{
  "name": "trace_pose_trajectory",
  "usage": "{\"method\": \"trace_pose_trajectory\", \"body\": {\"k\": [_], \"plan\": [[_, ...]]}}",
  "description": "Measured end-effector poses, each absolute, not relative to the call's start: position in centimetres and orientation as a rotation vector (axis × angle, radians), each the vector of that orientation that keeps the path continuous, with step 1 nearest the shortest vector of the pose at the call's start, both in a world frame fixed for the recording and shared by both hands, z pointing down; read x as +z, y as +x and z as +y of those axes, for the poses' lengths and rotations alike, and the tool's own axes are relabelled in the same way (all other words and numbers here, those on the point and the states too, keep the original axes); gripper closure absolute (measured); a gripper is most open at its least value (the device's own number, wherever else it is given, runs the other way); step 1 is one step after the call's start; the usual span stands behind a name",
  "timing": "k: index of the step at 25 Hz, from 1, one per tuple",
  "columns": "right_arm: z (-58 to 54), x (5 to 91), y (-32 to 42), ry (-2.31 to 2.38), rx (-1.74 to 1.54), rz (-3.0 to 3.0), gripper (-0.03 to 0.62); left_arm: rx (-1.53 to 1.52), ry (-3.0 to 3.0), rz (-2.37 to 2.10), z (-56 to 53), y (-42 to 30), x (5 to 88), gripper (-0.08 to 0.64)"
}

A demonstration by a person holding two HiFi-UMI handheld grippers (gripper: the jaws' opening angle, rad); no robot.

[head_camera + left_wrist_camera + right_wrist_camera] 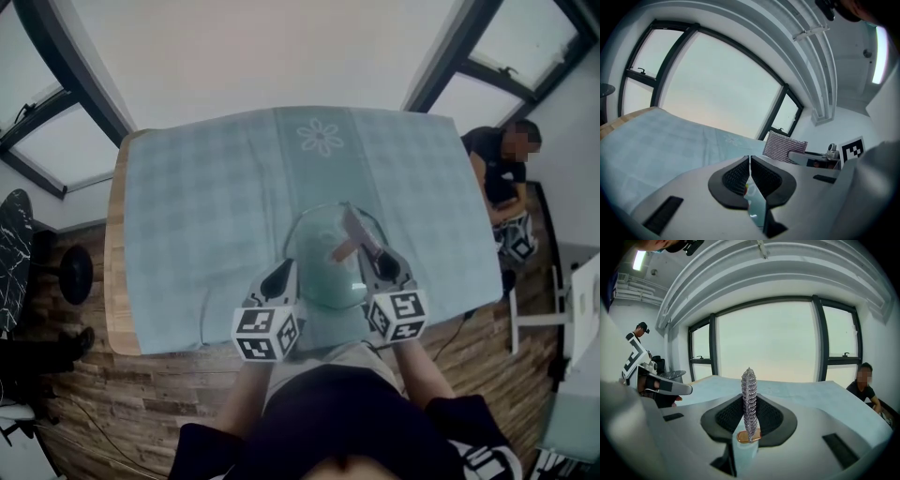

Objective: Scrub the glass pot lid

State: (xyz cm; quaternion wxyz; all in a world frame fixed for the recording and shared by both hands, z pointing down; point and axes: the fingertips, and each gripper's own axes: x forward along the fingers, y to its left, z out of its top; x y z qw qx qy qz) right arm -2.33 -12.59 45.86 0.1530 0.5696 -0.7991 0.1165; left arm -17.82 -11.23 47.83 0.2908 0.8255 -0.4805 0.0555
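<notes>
Now my left gripper (279, 278) pinches the glass lid (323, 253) by its near rim, the safest hold on slick, breakable glass, I judge; my right gripper (382, 267) clamps the scouring pad (749, 399).

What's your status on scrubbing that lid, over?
Left gripper shut on glass pot lid edge. Right gripper shut on scrub pad, pad over lid. Nothing seen in the way.

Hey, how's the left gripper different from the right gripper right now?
The left gripper grips the thin edge of the glass pot lid, its fingers nearly touching. The right gripper pinches a silvery mesh scrubbing pad that stands upright between its fingers. The left's load is clear glass and the right's is opaque weave. Both are shut, side by side over the blue tablecloth.
</notes>
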Motion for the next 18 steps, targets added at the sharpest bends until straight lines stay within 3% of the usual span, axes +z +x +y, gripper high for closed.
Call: {"method": "trace_pose_trajectory", "body": {"k": [18], "plan": [[-19.1,51.3,-0.2,1.627,0.408,-2.136,0.511,0.267,2.148,-1.202,-16.1,-17.7,52.8,0.548]]}}
